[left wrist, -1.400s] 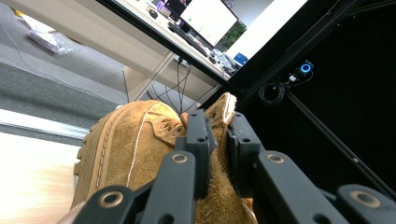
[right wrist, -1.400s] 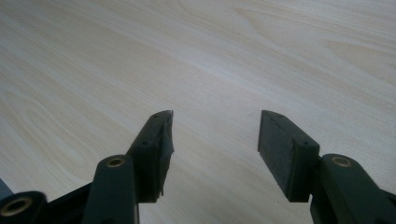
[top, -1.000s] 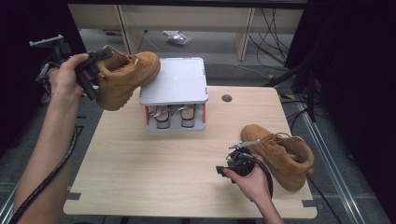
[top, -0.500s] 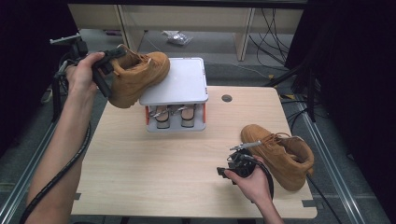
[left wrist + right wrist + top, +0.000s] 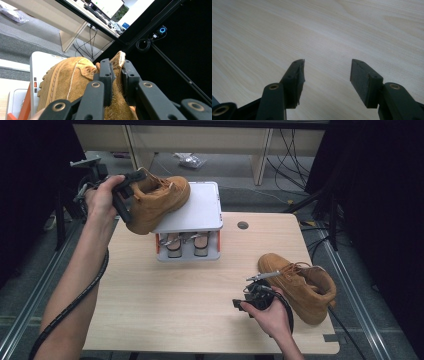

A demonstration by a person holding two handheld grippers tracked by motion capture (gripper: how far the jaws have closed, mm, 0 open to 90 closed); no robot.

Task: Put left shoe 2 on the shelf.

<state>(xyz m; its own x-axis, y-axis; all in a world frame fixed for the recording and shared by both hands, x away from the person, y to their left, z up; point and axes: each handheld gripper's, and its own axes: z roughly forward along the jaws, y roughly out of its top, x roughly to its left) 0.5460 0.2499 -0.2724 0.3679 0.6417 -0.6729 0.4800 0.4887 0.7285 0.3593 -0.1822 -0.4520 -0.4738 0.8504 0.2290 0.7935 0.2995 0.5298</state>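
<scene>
- 1 tan boot (image 5: pixel 159 202) is held clamped by its collar in the left gripper (image 5: pixel 124 197), toe over the white top of the small rack (image 5: pixel 200 212); whether the sole rests on it cannot be told.
- The 2nd boot (image 5: pixel 300 285) lies on the table (image 5: pixel 165 295) at the right, not yet picked up.
- The right gripper (image 5: pixel 325 80) hangs low over bare wood, jaws apart, nothing between them.
- Judged: roughly half done; 1 boot nearly placed, 1 left.
- Hidden: the held boot's heel behind the hand; the items on the rack's lower shelf (image 5: pixel 187 245) are too small to identify.
</scene>
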